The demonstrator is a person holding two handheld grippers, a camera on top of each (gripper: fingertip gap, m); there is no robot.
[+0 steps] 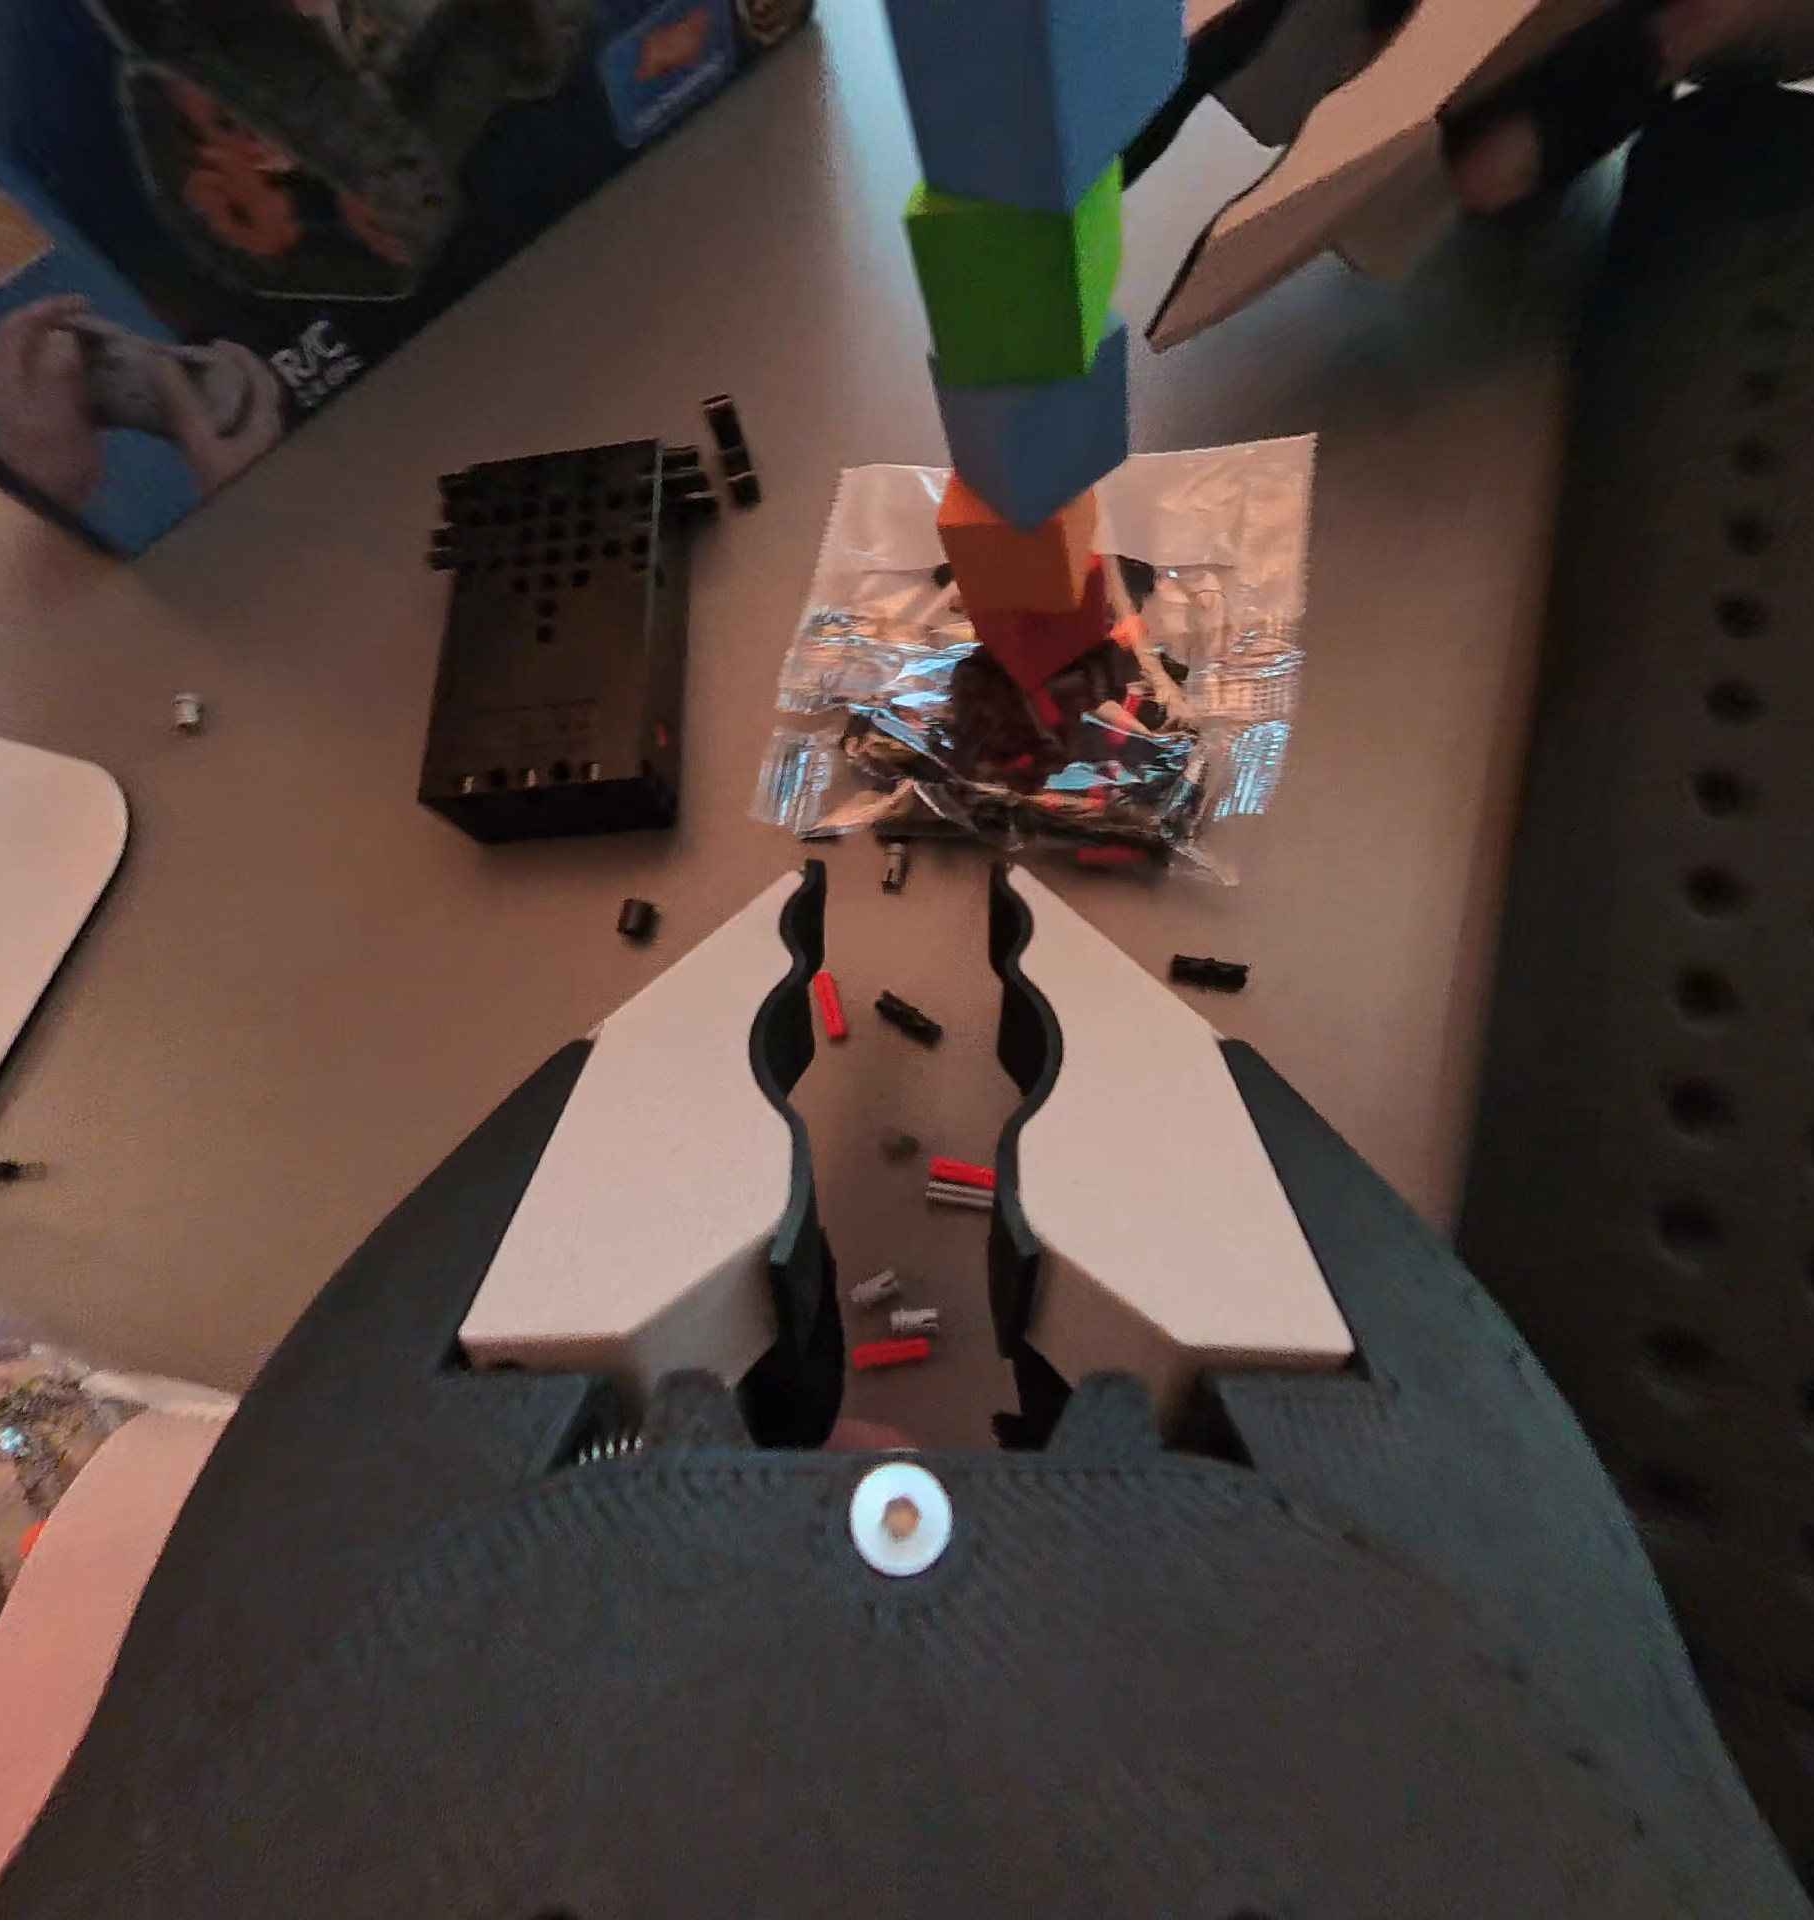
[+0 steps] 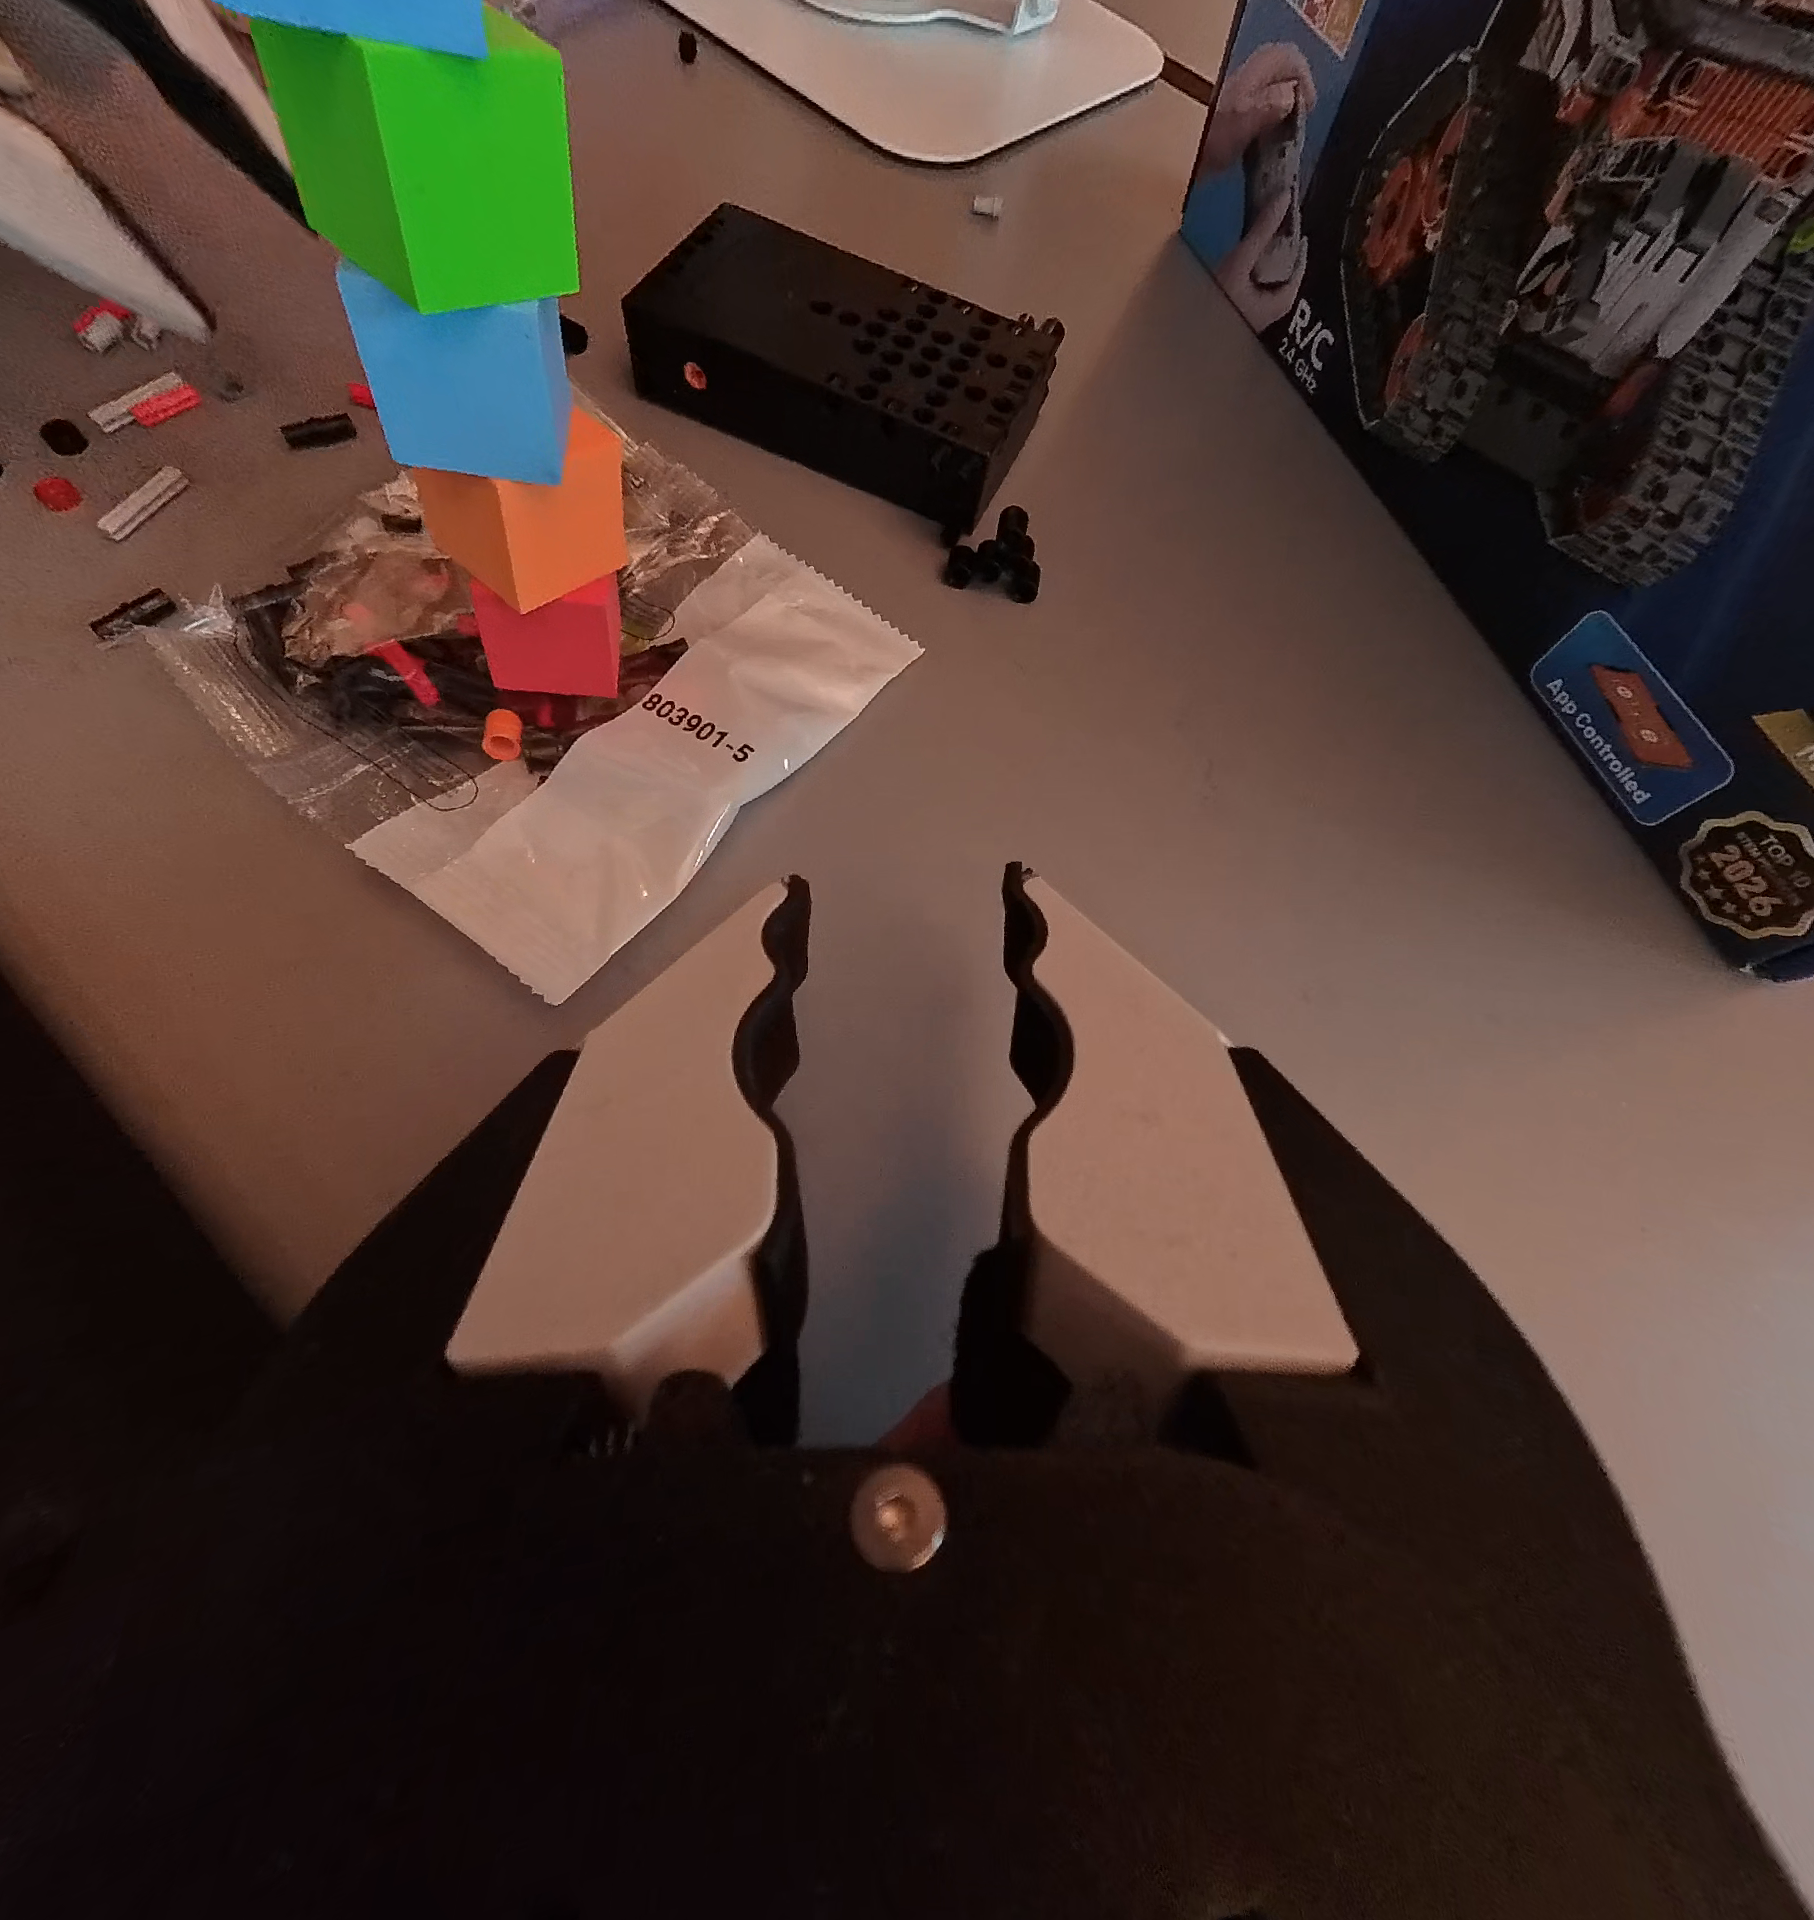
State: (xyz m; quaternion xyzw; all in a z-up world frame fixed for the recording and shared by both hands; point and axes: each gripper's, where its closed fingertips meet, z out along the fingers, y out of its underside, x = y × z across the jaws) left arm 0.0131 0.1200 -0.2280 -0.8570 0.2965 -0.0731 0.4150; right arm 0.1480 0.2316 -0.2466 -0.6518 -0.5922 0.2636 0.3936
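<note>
Left claw (image 1: 905, 883) hangs over the tabletop (image 1: 311, 987), jaws apart and gripping nothing. Right below its gap lie scattered small building pins: a red pin (image 1: 830, 1005), a black pin (image 1: 907, 1016) and a red-and-grey pair (image 1: 960, 1182), each with its long axis lying slantwise to the fingers. Just ahead of the tips sits the clear plastic parts bag (image 1: 1038, 727), with a black perforated block (image 1: 560, 644) to its left. A strung column of coloured cubes (image 1: 1017, 281) dangles over the bag.

Right claw (image 2: 905, 878) is parted and empty too, over bare tabletop; the bag (image 2: 612, 810) sits ahead-left of it. So the left claw is nearer the pins. Only the right view shows the bag's white end and the printed toy box (image 2: 1505, 364) fully; only the left view shows the pins under its fingers.
</note>
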